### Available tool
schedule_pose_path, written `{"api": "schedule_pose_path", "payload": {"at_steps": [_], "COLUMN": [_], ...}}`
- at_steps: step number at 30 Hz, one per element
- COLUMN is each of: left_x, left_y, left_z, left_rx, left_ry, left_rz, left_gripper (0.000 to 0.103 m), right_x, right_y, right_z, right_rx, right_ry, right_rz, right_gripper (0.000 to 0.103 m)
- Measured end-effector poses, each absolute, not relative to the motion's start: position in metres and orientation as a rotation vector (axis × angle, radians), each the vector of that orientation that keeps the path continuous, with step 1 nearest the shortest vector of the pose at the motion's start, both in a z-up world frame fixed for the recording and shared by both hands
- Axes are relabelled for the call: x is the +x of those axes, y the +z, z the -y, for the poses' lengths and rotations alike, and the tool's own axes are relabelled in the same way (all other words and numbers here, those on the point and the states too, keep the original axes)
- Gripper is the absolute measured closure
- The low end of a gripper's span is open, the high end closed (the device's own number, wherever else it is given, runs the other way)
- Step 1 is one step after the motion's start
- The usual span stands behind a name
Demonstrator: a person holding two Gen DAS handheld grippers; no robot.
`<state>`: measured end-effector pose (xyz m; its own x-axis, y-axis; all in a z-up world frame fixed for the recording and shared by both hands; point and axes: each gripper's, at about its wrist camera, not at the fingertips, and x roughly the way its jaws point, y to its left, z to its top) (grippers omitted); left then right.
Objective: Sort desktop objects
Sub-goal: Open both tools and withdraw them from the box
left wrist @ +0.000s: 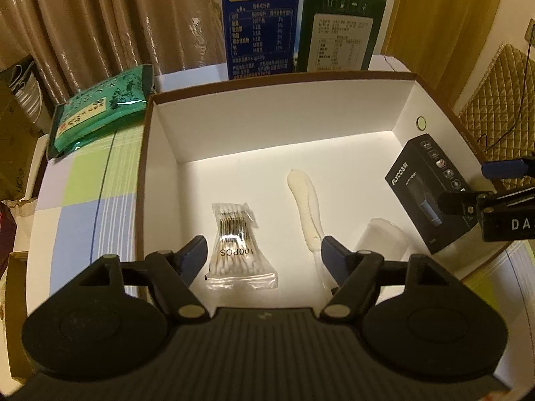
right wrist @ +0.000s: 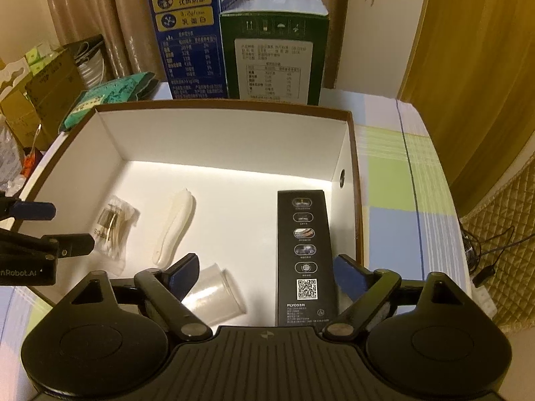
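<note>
An open brown cardboard box with white inside (left wrist: 277, 123) (right wrist: 347, 153) sits on the table. In it lie a clear bag of cotton swabs (left wrist: 239, 247) (right wrist: 112, 227), a white folding comb (left wrist: 306, 200) (right wrist: 174, 227), a clear plastic cup on its side (left wrist: 384, 240) (right wrist: 214, 295) and a black FLYCO box (left wrist: 431, 193) (right wrist: 302, 254). My left gripper (left wrist: 264, 254) is open above the box's near edge, over the swab bag. My right gripper (right wrist: 267, 274) is open and empty over the cup and the black box.
A green tea packet (left wrist: 100, 107) (right wrist: 113, 95) lies left of the box. A blue milk carton (left wrist: 260, 20) (right wrist: 187, 33) and a green carton (left wrist: 337, 30) (right wrist: 274, 53) stand behind it. A checked tablecloth (right wrist: 401, 200) covers the table. Curtains hang behind.
</note>
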<state>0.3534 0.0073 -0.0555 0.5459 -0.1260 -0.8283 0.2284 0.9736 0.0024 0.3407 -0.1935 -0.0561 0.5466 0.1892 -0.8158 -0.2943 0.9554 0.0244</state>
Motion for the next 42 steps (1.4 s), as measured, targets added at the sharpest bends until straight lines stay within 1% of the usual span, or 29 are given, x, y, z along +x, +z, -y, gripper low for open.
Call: {"api": "schedule_pose_path", "payload": {"at_steps": [6,10,13,18,23,29,34,42], "left_x": [0.331,0.310,0.291,0.256,0.216,0.165,0.129,0.085], "left_y": [-0.040,-0.031,-0.024,-0.016,-0.005,-0.001,-0.008,-0.034], "left_z": [-0.009,-0.011,-0.013,-0.013,-0.006,0.007,0.011,0.013], "left_rx": [0.116,0.111,0.113,0.092,0.094,0.099,0.050,0.045], "left_ry": [-0.181,-0.161,-0.137,-0.105,-0.087,-0.070,-0.055,-0.032], "left_rz": [-0.931,-0.912,-0.895,-0.877,-0.852,-0.836,-0.865,-0.930], "left_gripper": [0.024,0.022,0.021,0.019,0.019,0.014,0.012,0.012], "right_x": [0.326,0.312,0.291,0.262,0.228,0.187,0.156,0.125], "right_y": [-0.046,-0.039,-0.032,-0.027,-0.022,-0.025,-0.038,-0.055], "right_z": [0.201,0.209,0.217,0.225,0.233,0.236,0.240,0.245], "right_rx": [-0.075,-0.037,-0.029,-0.064,-0.072,-0.126,-0.163,-0.122], "right_ry": [0.298,0.311,0.315,0.346,0.399,0.454,0.485,0.532], "right_rz": [-0.914,-0.886,-0.805,-0.789,-0.784,-0.817,-0.856,-0.926], "right_gripper": [0.011,0.006,0.004,0.003,0.003,0.003,0.003,0.003]}}
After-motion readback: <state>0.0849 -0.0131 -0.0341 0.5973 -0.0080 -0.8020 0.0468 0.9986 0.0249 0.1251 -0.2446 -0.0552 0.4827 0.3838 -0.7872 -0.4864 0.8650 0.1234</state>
